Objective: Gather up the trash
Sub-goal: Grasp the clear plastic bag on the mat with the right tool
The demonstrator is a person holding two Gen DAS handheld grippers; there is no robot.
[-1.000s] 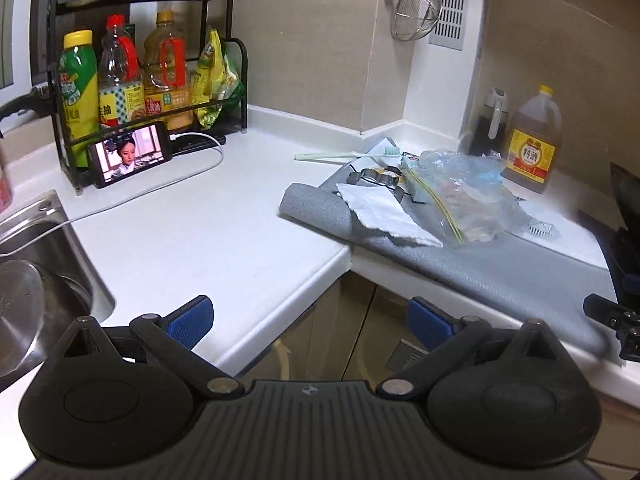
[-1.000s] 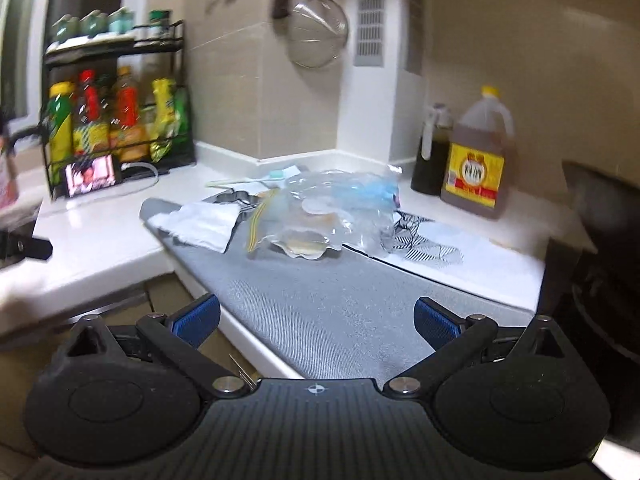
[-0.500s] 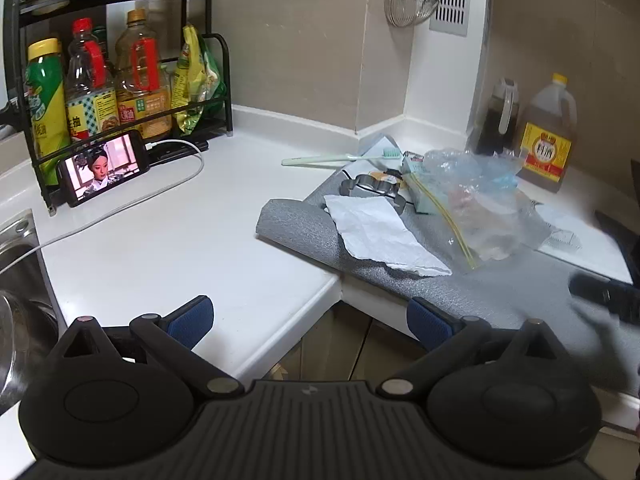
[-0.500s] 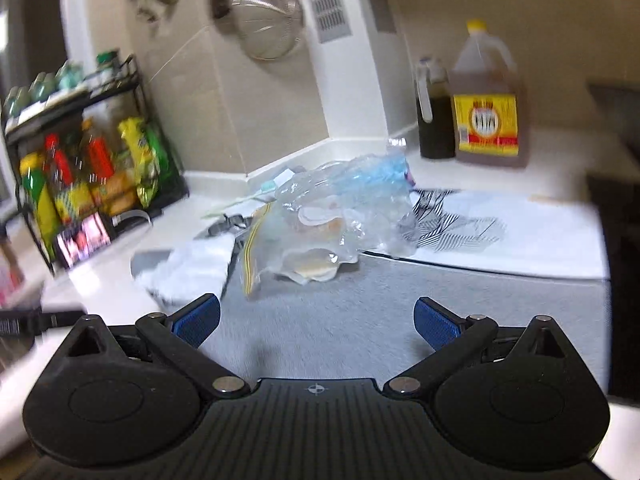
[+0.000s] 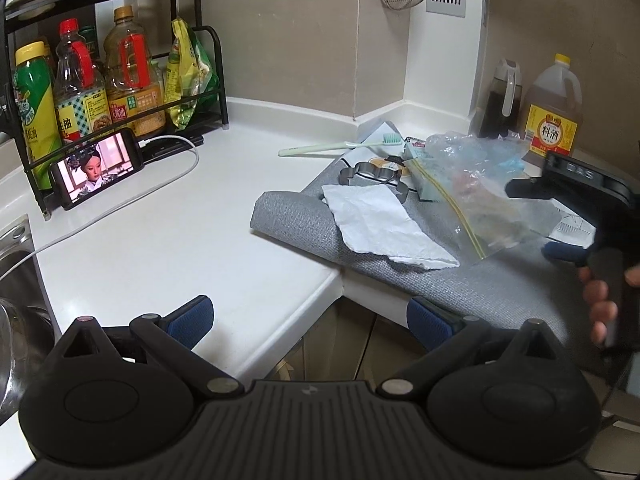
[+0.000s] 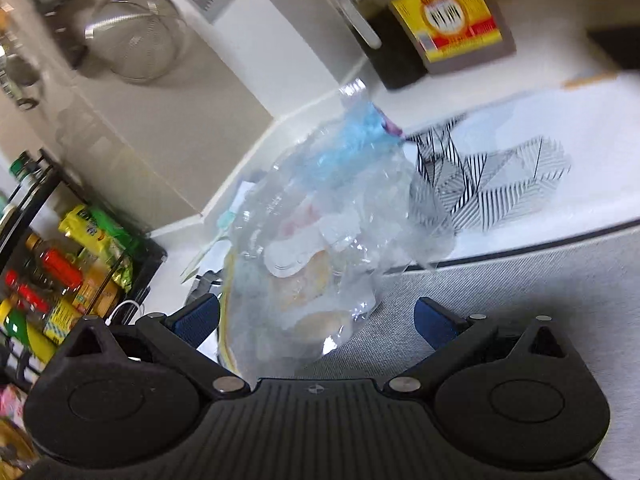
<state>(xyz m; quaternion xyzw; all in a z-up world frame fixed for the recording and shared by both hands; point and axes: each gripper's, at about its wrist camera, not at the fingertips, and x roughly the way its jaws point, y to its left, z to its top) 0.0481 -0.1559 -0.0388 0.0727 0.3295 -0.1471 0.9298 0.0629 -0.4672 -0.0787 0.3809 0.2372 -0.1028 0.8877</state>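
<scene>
A torn white paper (image 5: 384,226) lies on the grey mat (image 5: 400,276), beside a crumpled clear plastic zip bag (image 5: 480,196) with scraps inside. My left gripper (image 5: 308,318) is open and holds nothing, hovering over the counter's front edge, short of the paper. In the left wrist view my right gripper (image 5: 534,220), held by a hand (image 5: 600,300), reaches the bag's right side. In the tilted right wrist view the right gripper (image 6: 316,316) is open and the bag (image 6: 328,232) lies just ahead, its near end between the blue fingertips.
A toothbrush (image 5: 340,145) and a metal cutter (image 5: 372,172) lie behind the paper. A phone (image 5: 100,168) with its cable leans on the bottle rack (image 5: 120,80). The sink (image 5: 16,280) is at left. A jug (image 5: 554,120) and patterned paper (image 6: 500,184) sit beyond the bag.
My right gripper has moved forward and tilted until the bag sits between its open fingers, and it has come into the left view. My left gripper has edged closer to the paper.
</scene>
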